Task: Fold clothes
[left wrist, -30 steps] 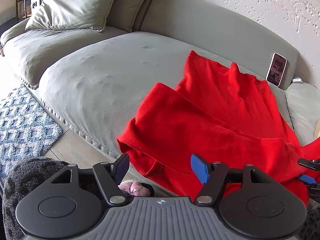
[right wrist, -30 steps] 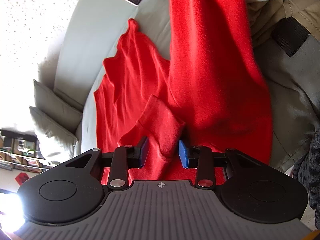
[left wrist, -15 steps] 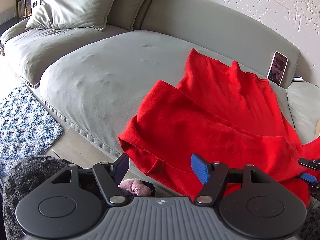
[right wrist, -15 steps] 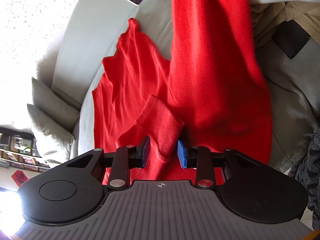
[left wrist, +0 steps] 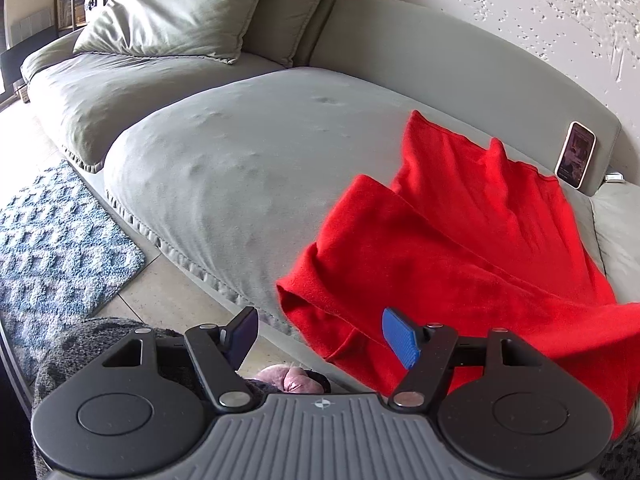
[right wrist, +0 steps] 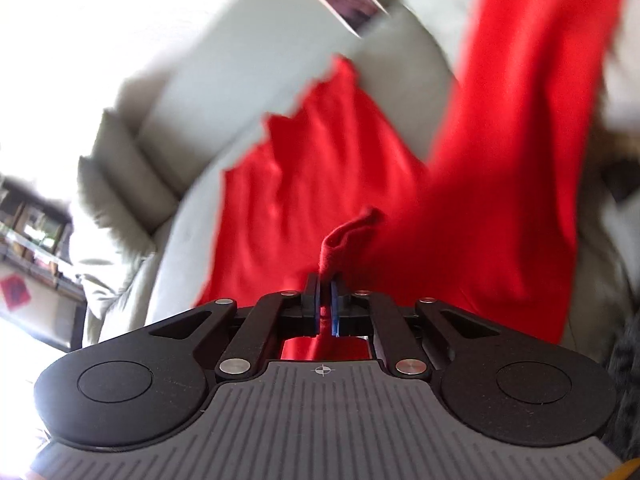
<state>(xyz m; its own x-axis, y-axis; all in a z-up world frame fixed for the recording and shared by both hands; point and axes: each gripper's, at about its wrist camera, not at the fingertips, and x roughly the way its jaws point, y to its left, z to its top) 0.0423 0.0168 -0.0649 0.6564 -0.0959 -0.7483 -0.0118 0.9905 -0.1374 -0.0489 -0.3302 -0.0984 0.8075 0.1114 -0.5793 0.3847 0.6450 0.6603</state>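
A red garment [left wrist: 460,240] lies spread over the right part of a grey sofa seat [left wrist: 248,152], its near edge hanging over the front. My left gripper [left wrist: 320,334] hovers open just before that hanging edge, with nothing between its blue pads. In the blurred right wrist view the red garment [right wrist: 328,168] stretches away from me, and my right gripper [right wrist: 326,300] is shut on a bunched fold of its near edge, which sticks up between the pads.
A phone [left wrist: 575,155] leans against the sofa backrest at the far right. Large grey cushions [left wrist: 180,8] sit at the sofa's far left. A blue patterned rug [left wrist: 52,248] covers the floor to the left. A dark speckled fabric [left wrist: 84,344] lies below my left gripper.
The right gripper has closed on the red fold that sat loosely between its pads, then lifted and rolled, blurring its view. The left gripper has stayed open and nearly still.
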